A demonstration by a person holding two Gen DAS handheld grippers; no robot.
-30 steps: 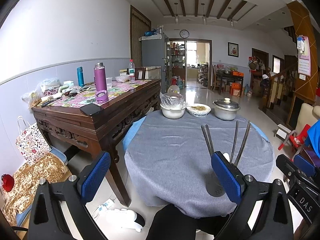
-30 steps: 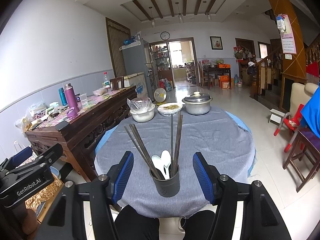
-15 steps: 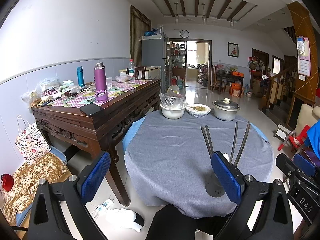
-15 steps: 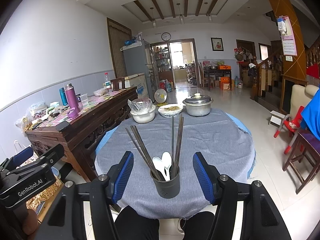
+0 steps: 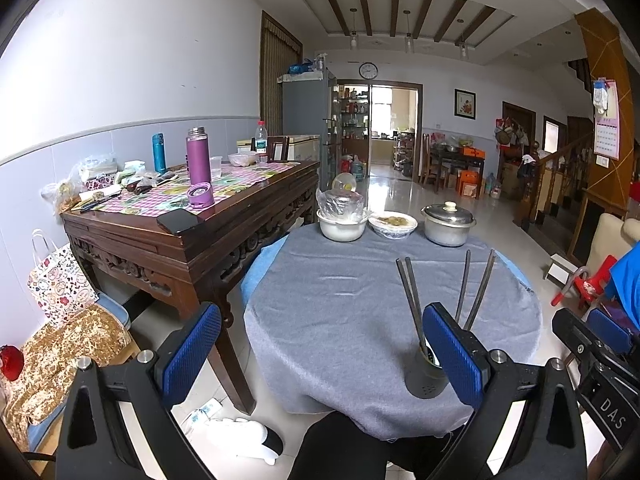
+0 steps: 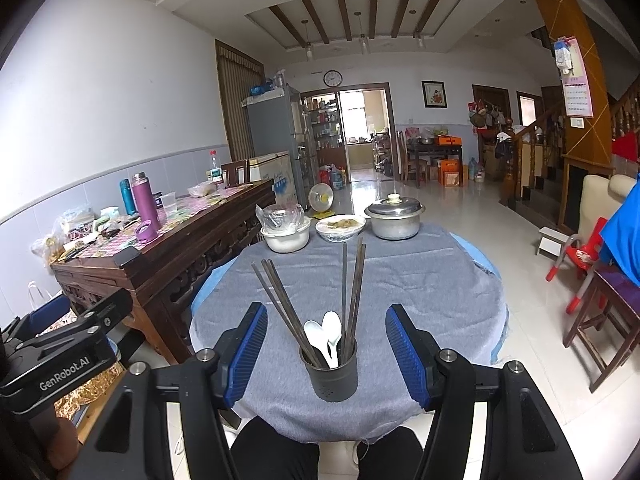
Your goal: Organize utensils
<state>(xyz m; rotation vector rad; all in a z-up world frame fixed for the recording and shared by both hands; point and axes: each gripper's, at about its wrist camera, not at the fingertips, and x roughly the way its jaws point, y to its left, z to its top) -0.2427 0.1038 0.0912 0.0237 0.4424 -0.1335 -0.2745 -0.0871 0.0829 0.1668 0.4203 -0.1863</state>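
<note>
While four chopsticks (image 6: 352,292) lean, two spoons (image 6: 326,332) share one holder (image 6: 334,376).

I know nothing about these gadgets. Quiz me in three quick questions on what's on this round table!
1. True or false: the right gripper is clamped on the dark utensil holder.
2. What sticks out of the holder besides the chopsticks? A) forks B) white spoons C) knives
3. Fill in: the metal pot at the far edge of the table has its ____ on.

Key: 1. False; its blue pads stand apart on either side, touching nothing. 2. B, the white spoons. 3. Lid.
</note>
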